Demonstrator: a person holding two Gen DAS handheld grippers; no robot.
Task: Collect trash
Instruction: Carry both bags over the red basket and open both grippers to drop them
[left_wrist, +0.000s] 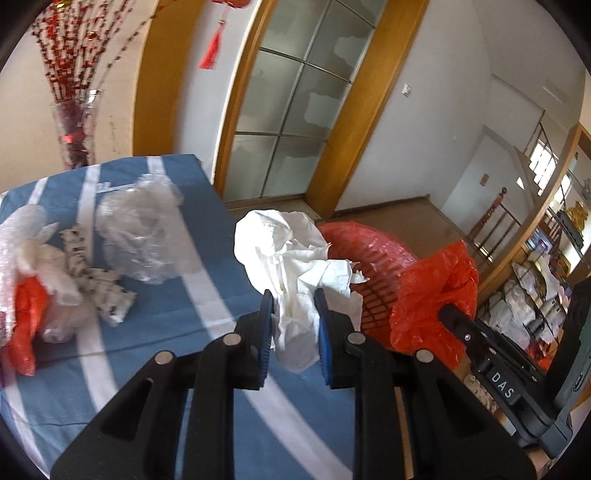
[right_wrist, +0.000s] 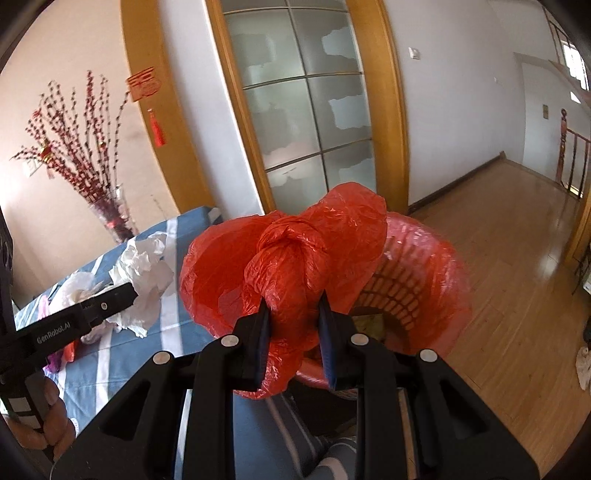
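With my left gripper (left_wrist: 293, 325) clamping crumpled white tissue (left_wrist: 291, 251) and my right gripper (right_wrist: 293, 328) clamping a knotted red bag (right_wrist: 291, 251) beside the red basket (right_wrist: 424, 266), neither was dropped in yet, and more trash (left_wrist: 136, 232) lay left of it on the table (left_wrist: 184, 314).

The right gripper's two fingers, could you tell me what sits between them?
A knotted red plastic bag, pinched by the right gripper, shown in the right wrist view.
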